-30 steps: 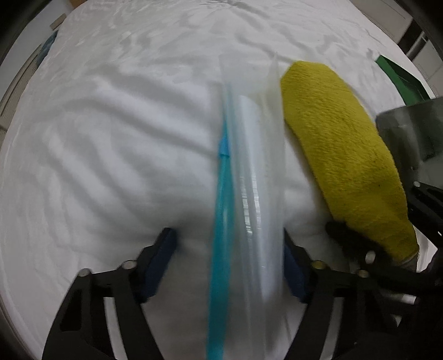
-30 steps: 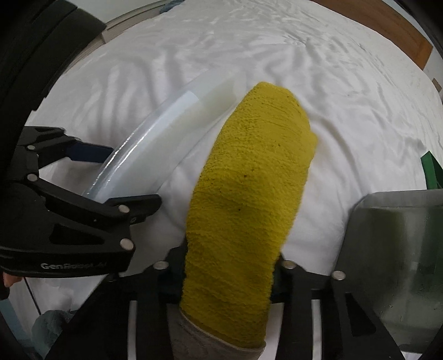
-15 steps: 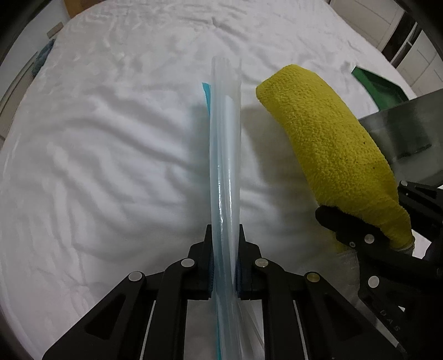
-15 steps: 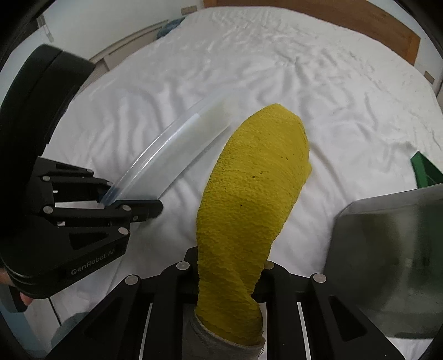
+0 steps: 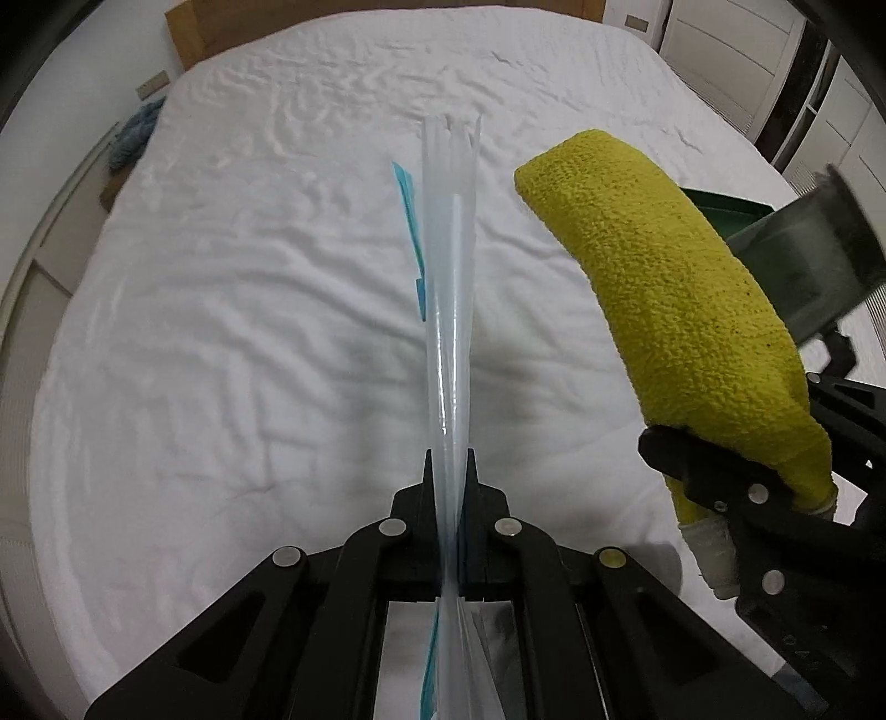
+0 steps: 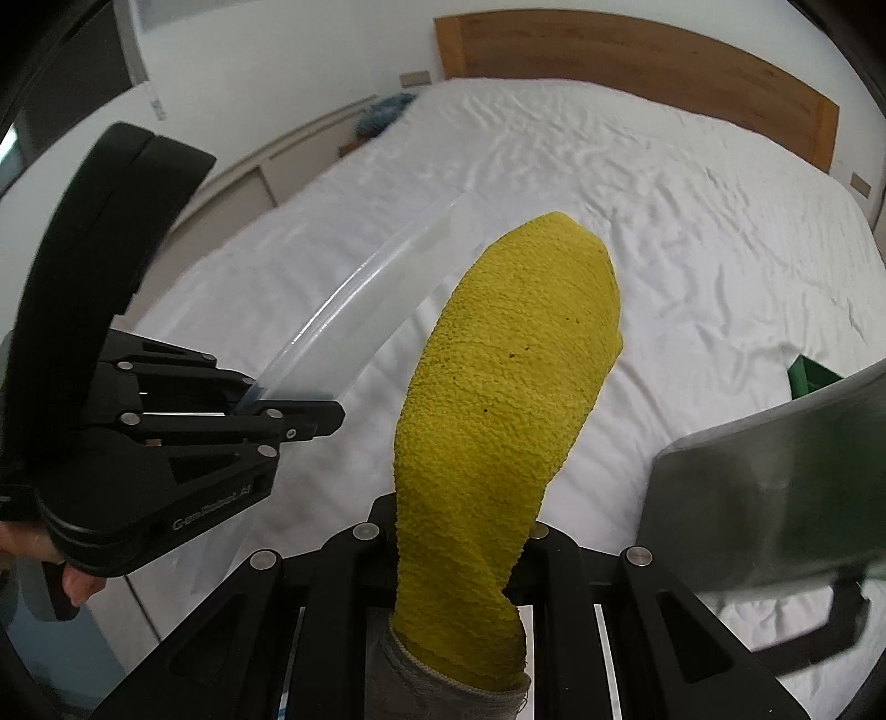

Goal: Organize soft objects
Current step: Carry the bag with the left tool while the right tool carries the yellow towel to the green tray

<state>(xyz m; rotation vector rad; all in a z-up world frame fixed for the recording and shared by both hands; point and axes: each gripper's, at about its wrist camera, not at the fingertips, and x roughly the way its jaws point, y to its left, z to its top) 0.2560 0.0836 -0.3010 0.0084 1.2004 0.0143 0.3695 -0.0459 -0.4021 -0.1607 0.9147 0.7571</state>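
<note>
Left gripper (image 5: 447, 465) clamps the clear zip bag (image 5: 449, 277) edge-on, right gripper (image 6: 462, 531) pinches the yellow sock (image 6: 509, 387) just beside it above the bed (image 5: 221, 332) — both picked up, sock not yet bagged.

Your left gripper (image 5: 448, 471) is clamped on a clear plastic bag (image 5: 449, 288), which stands edge-on and runs straight ahead from the fingers, with a blue strip (image 5: 412, 232) showing along its left side. To your right, the right gripper (image 5: 720, 476) is pinched on a yellow sock (image 5: 664, 299) that reaches forward beside the bag without touching it. Both are held above the wrinkled white bed sheet (image 5: 221, 332). A wooden headboard (image 5: 188, 33) sits at the far end, and a green object (image 5: 725, 213) peeks out behind the sock.
</note>
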